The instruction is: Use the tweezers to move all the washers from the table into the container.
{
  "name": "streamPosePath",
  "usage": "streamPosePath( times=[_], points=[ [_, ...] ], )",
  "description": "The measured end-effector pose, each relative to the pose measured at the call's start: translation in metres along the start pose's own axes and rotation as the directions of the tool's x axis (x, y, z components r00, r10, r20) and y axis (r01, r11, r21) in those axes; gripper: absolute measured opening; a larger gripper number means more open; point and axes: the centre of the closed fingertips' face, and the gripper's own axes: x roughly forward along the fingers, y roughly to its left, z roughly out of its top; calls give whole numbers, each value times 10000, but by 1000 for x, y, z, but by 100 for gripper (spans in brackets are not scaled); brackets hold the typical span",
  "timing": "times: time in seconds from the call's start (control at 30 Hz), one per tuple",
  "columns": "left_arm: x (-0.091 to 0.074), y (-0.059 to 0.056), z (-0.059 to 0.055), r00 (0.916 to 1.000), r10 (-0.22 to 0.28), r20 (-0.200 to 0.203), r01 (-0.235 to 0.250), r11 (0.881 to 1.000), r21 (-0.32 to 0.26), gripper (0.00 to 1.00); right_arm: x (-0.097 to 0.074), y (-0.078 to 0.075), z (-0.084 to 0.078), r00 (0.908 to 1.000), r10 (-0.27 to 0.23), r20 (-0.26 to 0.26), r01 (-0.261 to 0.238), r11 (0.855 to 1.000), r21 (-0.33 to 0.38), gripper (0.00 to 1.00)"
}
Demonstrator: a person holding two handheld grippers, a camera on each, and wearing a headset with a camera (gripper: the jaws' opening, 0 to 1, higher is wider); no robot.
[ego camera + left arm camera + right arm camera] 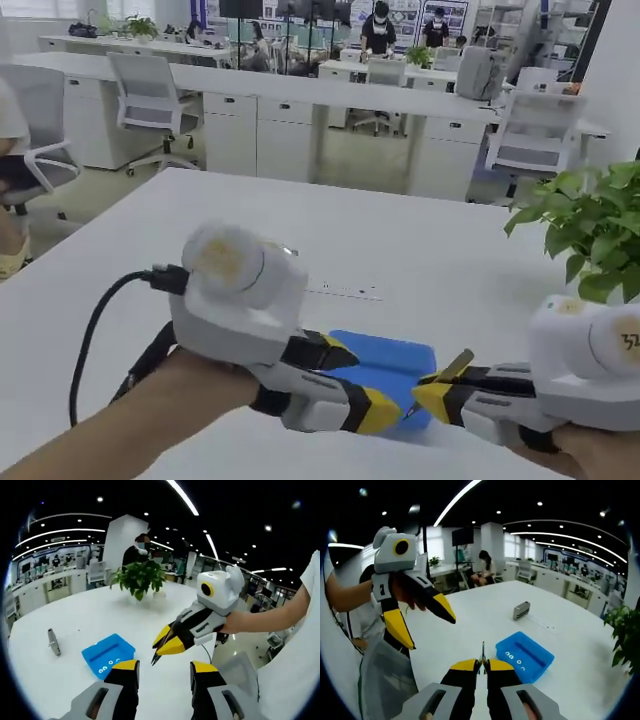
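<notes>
The left gripper (pixel 375 390) and right gripper (pixel 425 392) share one build: a glossy white moulded body, then black fingers (pixel 318 351) ending in bright yellow wedge-shaped tips. In the gripper views the finger bases are grey, each with an oblong slot. A black cable (pixel 88 335) plugs into the left gripper's rear. The person wears a white short sleeve (pixel 311 577).

A leafy green potted plant (pixel 590 230) stands at the right, a small grey metal block (pixel 521 610) lies well apart from it, and beyond are white mesh-backed office chairs (pixel 150 90), long white desks (pixel 300 100) and two standing people (pixel 378 30).
</notes>
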Motion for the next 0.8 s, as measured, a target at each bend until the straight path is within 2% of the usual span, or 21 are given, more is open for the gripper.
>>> streamPosePath(
  times=[0.1,0.2,0.27,0.33,0.4,0.43,0.57,0.73,0.8],
  points=[
    [5,-5,0,9992,-345,-178,349,9992,208,33,-2,6,0,9995,320,-6,-320,9995,-64,3],
    [11,-9,-1,9968,-669,-434,693,9960,559,33,-4,14,0,9975,660,-258,-676,9956,-653,3],
    [14,-10,0,9952,-842,-499,875,9940,662,33,-3,18,-1,9954,876,-385,-902,9933,-722,3],
    [16,-16,3,9922,-1184,-397,1213,9895,786,31,-2,31,-4,9842,1642,-662,-1693,9823,-798,3],
    [18,-17,6,9923,-1214,-252,1229,9899,707,29,0,37,-5,9790,1872,-805,-1949,9755,-1023,3],
    [19,-20,7,9896,-1419,-227,1433,9867,762,29,1,41,-6,9757,2022,-845,-2109,9712,-1105,3],
    [22,-30,7,9789,-2019,-328,2042,9738,1005,26,3,51,-9,9645,2490,-878,-2579,9598,-1106,3],
    [25,-35,8,9692,-2441,-338,2464,9616,1205,8,3,57,-12,9535,2864,-938,-2959,9486,-1122,3],
    [26,-39,6,9633,-2641,-480,2682,9548,1285,6,2,59,-14,9504,2952,-978,-3051,9459,-1106,3]
  ],
)
